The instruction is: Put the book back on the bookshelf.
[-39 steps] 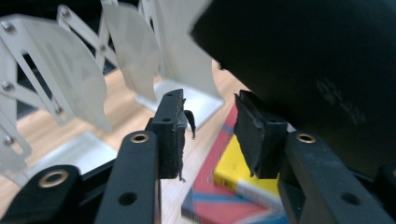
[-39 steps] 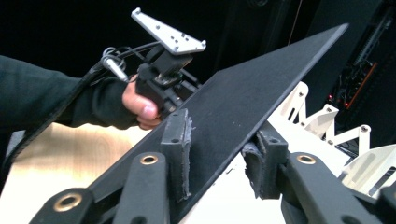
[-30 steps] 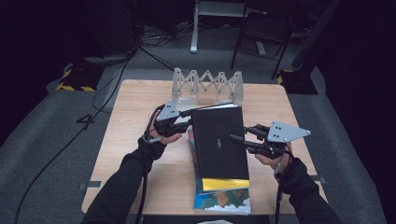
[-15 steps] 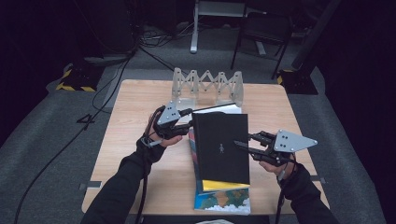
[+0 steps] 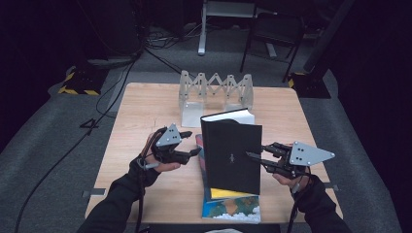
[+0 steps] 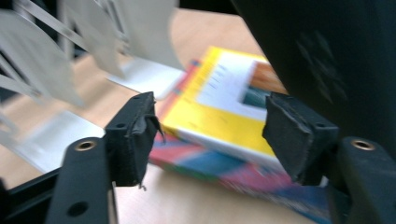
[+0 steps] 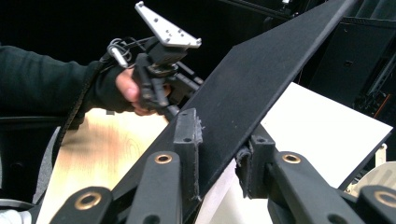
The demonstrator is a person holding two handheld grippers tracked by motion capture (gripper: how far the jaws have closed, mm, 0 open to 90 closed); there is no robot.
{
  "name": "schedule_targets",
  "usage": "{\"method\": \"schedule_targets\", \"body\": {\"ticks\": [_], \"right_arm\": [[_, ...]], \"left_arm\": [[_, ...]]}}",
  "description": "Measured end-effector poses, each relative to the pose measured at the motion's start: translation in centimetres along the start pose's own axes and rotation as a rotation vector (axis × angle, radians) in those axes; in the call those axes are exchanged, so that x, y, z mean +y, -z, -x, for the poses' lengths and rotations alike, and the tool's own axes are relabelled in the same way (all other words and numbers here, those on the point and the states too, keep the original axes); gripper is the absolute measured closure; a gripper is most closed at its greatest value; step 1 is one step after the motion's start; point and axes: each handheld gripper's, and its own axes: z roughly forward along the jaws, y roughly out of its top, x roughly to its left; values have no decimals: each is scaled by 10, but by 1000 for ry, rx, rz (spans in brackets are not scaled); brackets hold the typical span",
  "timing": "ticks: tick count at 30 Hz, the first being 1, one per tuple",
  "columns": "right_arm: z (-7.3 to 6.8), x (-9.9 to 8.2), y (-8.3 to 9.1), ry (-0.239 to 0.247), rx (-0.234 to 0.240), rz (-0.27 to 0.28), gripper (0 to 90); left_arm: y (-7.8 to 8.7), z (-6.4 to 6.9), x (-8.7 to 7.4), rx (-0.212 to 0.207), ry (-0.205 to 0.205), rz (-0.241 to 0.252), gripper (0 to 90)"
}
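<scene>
High view: black book (image 5: 231, 155), centre of table (image 5: 145, 111), long axis near-to-far, over a yellow book (image 5: 228, 193) and a colourful book (image 5: 232, 208). Right gripper (image 5: 253, 156) clamps its right cover edge. Left gripper (image 5: 195, 151), jaws just opened and empty, sits just left, beside the spine.

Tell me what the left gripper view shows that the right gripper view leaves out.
Left gripper view: the left gripper, its fingers just opened with nothing between them, a yellow book lying on a colourful book, and the white zigzag rack behind. Right gripper view: the right gripper, its fingers just tightened on the tilted cover of the black book, the white pages under it, and the person's left hand. Shared: the black book and the wooden table.
</scene>
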Motion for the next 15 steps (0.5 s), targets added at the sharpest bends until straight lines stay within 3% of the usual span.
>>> {"method": "schedule_targets", "body": {"ticks": [3,7,10,15], "right_arm": [[-2,0,2,4,3,2,722],[-5,0,4,10,3,0,723],[-6,0,5,15,7,1,725],[-9,-1,7,17,9,-1,726]], "left_arm": [[2,11,-7,-76,25,-10,254],[-4,29,-10,-145,27,-16,235],[-14,40,-8,-173,13,-30,234],[-28,51,-10,-183,-12,-56,220]]}}
